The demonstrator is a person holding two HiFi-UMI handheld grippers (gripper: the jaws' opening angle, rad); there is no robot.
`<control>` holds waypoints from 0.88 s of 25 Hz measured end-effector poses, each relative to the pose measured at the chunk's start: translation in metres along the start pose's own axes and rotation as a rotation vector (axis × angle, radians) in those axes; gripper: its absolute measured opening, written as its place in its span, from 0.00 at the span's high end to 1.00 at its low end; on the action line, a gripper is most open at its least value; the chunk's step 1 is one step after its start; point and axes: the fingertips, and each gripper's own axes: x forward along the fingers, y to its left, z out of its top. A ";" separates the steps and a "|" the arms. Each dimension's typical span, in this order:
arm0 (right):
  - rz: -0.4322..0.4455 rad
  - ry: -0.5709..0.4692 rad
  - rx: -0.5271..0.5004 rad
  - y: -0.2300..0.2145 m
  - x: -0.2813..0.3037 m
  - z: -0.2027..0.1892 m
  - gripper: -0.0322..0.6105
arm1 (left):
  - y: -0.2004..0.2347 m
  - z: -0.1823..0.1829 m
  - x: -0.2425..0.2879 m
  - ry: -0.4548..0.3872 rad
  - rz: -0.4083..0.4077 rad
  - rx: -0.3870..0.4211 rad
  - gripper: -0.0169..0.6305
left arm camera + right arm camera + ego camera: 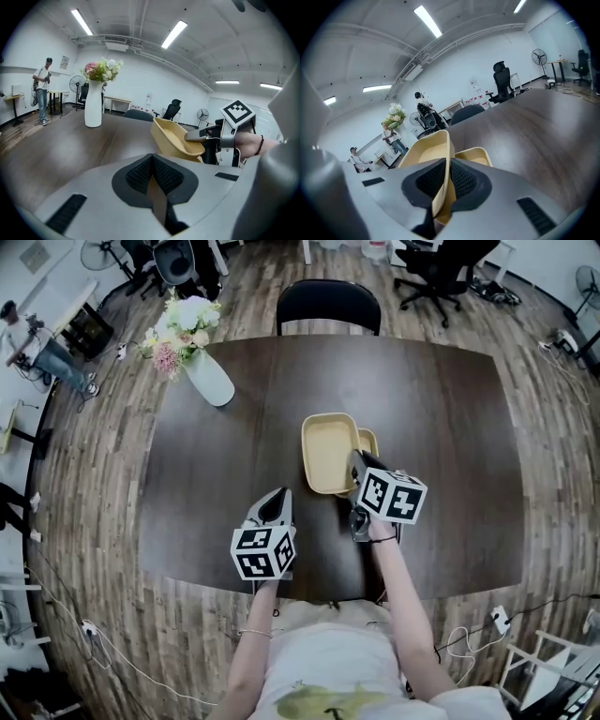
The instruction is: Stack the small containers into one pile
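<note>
A large yellow container (326, 454) is held tilted above the dark table (450, 427), with my right gripper (357, 468) shut on its near rim. In the right gripper view the pads (461, 180) clamp that rim of the large container (423, 153), and a smaller yellow container (478, 156) shows just behind it. The smaller container (369, 442) peeks out at the larger one's right side. My left gripper (275, 506) hovers to the left, shut with nothing between its pads (140, 174). In its view the tilted container (171, 138) hangs from the right gripper (201, 136).
A white vase with flowers (208, 374) stands at the table's far left. A black chair (328, 302) is pushed in at the far side. A person (43, 89) stands in the background, well away from the table.
</note>
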 end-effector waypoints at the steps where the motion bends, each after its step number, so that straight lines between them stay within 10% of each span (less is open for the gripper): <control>1: -0.010 -0.005 0.007 -0.005 -0.002 0.001 0.88 | -0.003 0.000 0.002 0.003 -0.007 0.004 0.94; 22: -0.107 0.001 0.070 -0.064 -0.019 -0.009 0.88 | -0.037 -0.007 0.025 0.038 -0.064 0.025 0.94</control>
